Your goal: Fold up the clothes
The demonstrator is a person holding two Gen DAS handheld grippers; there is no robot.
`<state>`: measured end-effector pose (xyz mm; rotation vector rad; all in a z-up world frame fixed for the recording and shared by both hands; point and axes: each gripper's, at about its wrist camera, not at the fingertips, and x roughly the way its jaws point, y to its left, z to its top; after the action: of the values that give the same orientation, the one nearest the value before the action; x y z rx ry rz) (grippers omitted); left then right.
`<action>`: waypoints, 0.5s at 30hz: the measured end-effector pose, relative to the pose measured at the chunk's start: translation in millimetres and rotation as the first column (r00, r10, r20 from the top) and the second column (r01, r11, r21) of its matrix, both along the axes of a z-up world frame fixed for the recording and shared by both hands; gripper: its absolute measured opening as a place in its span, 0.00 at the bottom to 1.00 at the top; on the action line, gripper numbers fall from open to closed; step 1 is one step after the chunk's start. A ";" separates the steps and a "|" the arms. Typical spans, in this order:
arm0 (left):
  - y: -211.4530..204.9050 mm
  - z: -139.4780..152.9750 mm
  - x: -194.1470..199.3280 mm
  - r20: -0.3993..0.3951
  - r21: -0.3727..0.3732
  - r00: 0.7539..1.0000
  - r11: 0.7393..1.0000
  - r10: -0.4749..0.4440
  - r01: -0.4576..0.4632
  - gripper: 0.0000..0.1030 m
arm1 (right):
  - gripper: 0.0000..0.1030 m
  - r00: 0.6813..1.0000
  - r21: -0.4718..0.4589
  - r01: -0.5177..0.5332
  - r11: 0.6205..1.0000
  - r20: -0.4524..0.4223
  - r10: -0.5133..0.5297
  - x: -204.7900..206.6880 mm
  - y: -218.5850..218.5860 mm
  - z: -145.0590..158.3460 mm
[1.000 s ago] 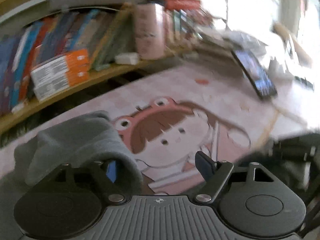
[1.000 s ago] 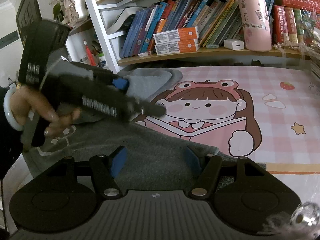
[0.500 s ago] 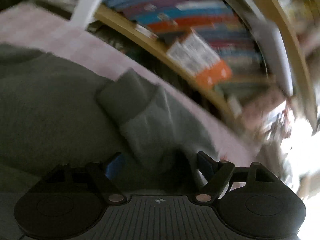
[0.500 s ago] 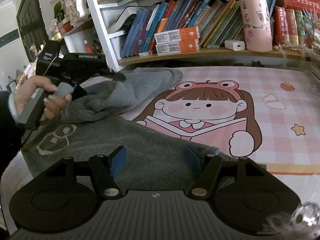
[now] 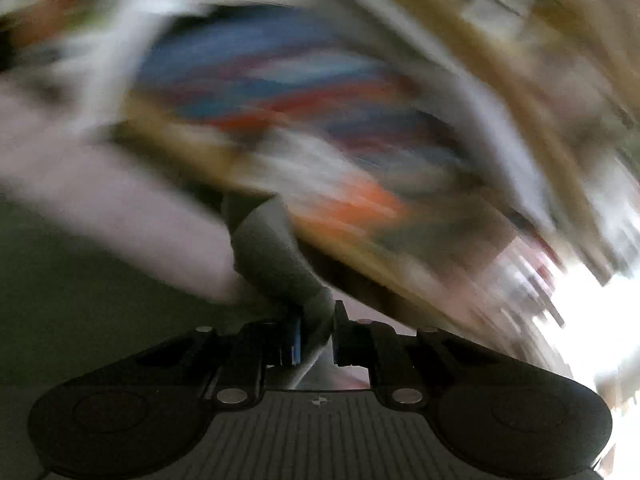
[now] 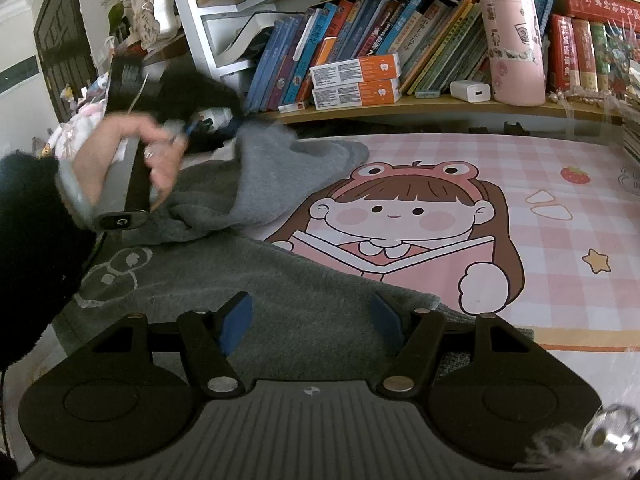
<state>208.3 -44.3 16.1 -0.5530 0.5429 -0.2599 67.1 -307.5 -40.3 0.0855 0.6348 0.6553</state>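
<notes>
Sleeve (image 5: 276, 256) of the gray sweater (image 6: 248, 292) sits between the closing left gripper (image 5: 314, 338), far left. Right gripper (image 6: 310, 322) hovers open above the near hem.

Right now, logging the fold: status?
Left gripper closing on grey sleeve. Right gripper open, empty, over sweater. Nothing in the way.

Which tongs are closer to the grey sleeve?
Left. The left tongs are closing on the sleeve, with the cloth between them. The right tongs are open over the sweater's body, away from the sleeve.
</notes>
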 end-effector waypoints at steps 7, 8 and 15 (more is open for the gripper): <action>-99.6 16.5 -23.8 -0.011 0.243 0.886 0.859 -0.463 0.451 0.88 | 0.63 1.000 0.005 0.000 1.000 0.000 0.000 -0.3 -0.7 0.1; -96.6 15.2 -31.8 -0.020 0.285 0.887 0.847 -0.462 0.448 0.88 | 0.63 1.000 0.004 0.000 1.000 0.001 0.000 -0.6 -0.4 0.3; -1.1 8.3 -93.8 -0.043 0.393 0.976 0.895 -0.212 0.212 0.88 | 0.63 1.000 -0.005 0.001 1.000 0.007 -0.001 -0.5 1.3 -0.1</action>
<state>114.5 -45.4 24.5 -0.0975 0.6371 -0.3473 66.6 -306.2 -40.4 0.0786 0.6297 0.6532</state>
